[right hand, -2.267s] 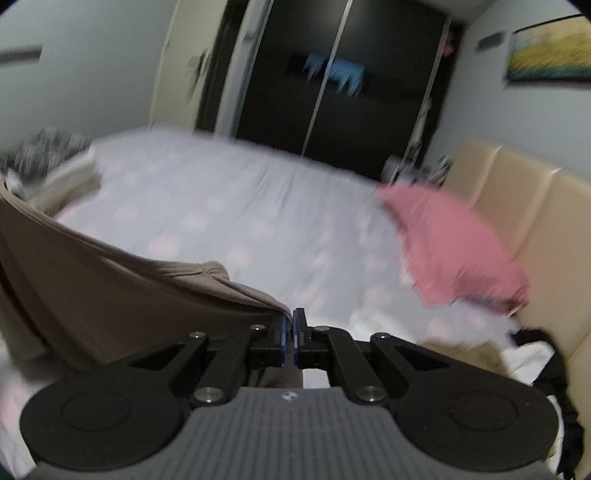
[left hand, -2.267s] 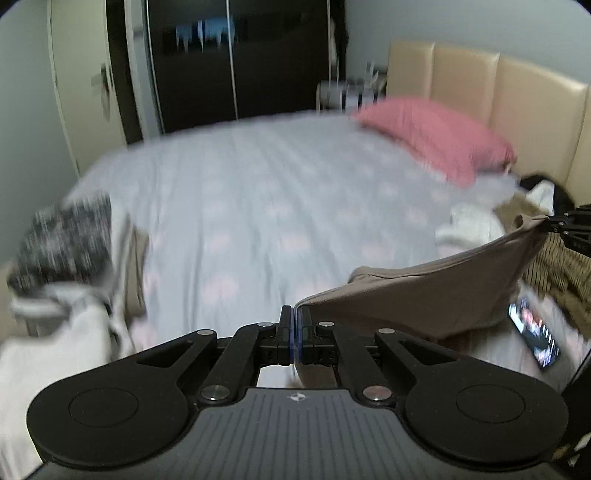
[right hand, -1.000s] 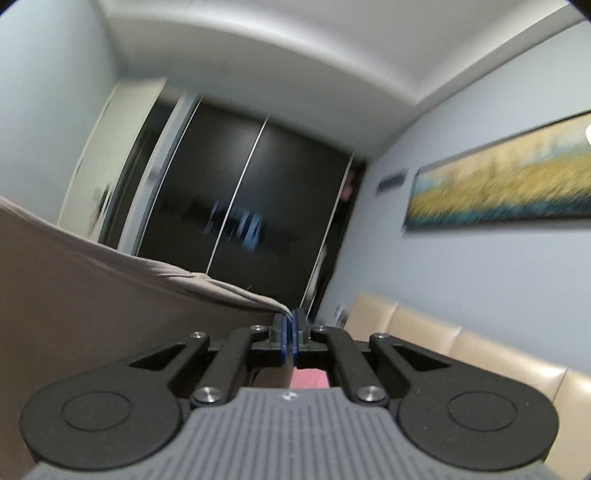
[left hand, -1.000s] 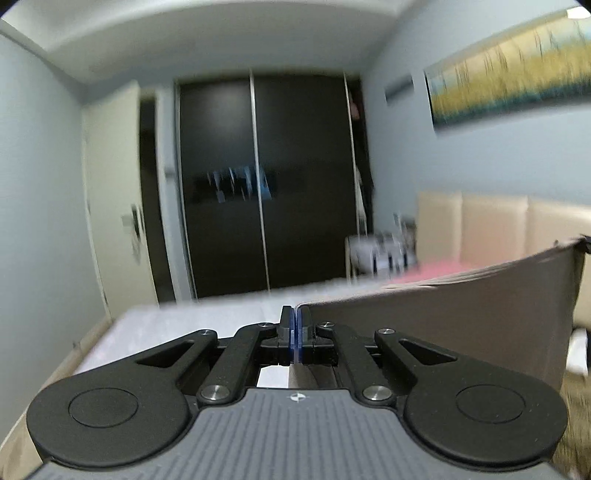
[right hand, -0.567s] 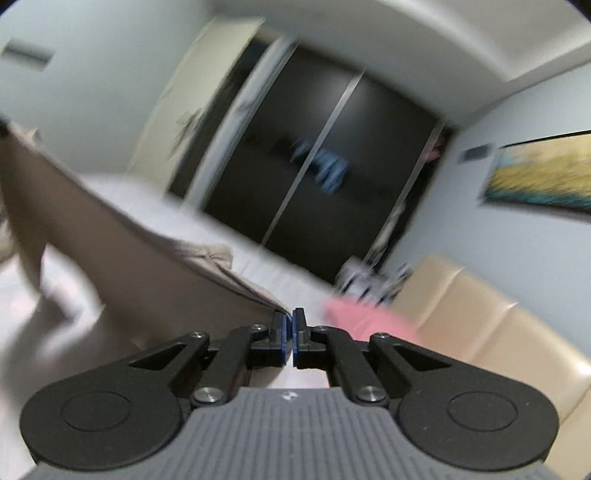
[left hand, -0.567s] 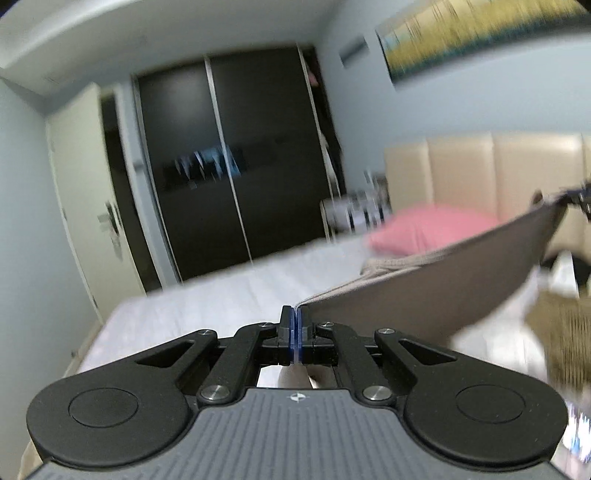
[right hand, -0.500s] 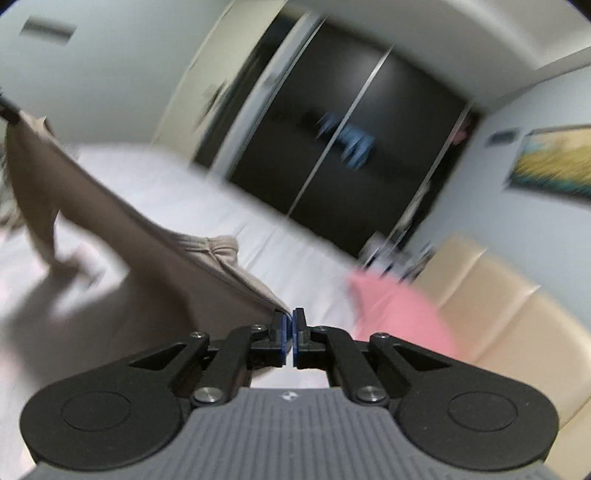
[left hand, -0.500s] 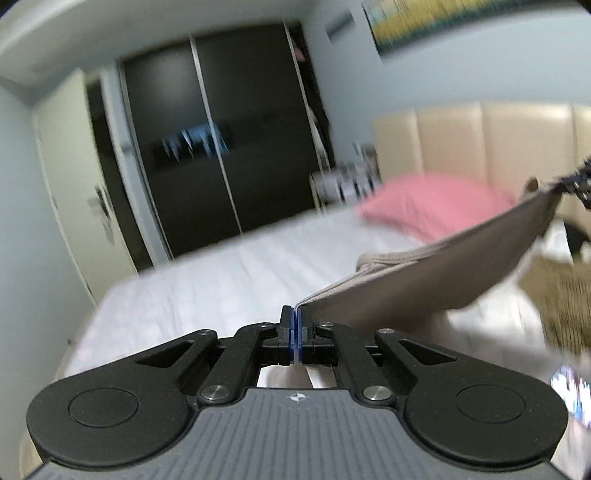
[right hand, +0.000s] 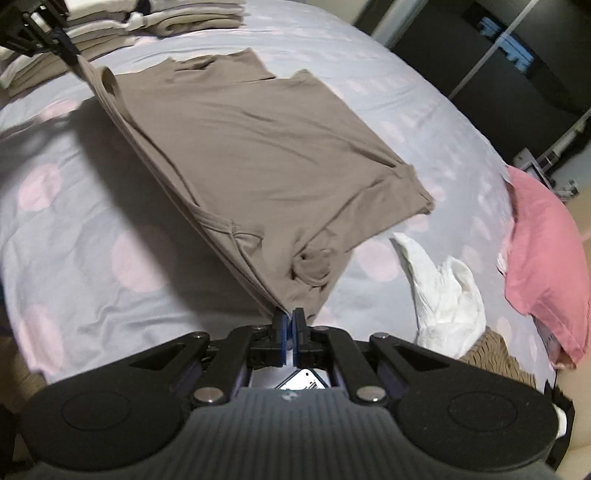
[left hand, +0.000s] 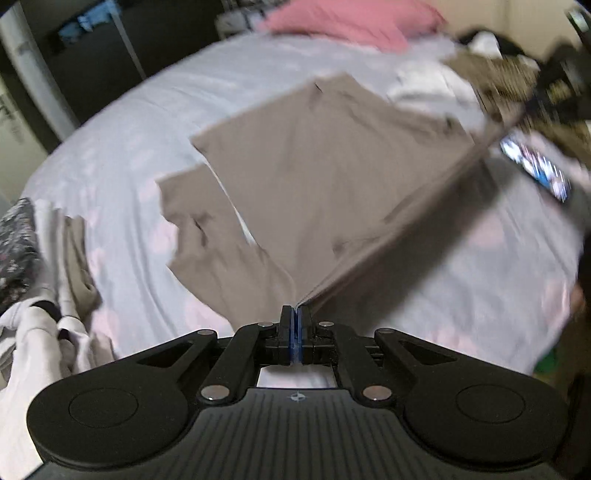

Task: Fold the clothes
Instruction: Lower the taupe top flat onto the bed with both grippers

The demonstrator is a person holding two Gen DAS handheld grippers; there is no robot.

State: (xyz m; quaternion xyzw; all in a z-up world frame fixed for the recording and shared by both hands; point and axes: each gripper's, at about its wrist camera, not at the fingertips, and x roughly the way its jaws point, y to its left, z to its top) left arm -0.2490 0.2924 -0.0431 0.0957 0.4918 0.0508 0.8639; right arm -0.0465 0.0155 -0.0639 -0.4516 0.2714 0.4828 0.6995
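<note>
Across the bed [right hand: 74, 206] in front of me the taupe T-shirt [right hand: 258, 147] hangs stretched between my two grippers, its far hem and sleeves already lying on the sheet while the near edge is in the air. My left gripper [left hand: 295, 314] is clamped on one shoulder corner, my right gripper [right hand: 288, 317] pinches the other. I judge this shirt only spread, with every fold on it left to make. Folded clothes [right hand: 147, 18] sit stacked at the bed's far edge, so part of the job looks done. A white garment [right hand: 443, 295] and a brown patterned one [left hand: 498, 85] lie crumpled near the pink pillow [right hand: 546, 251], unfolded. No basket or box shows; a phone [left hand: 535, 166] lies on the sheet.
</note>
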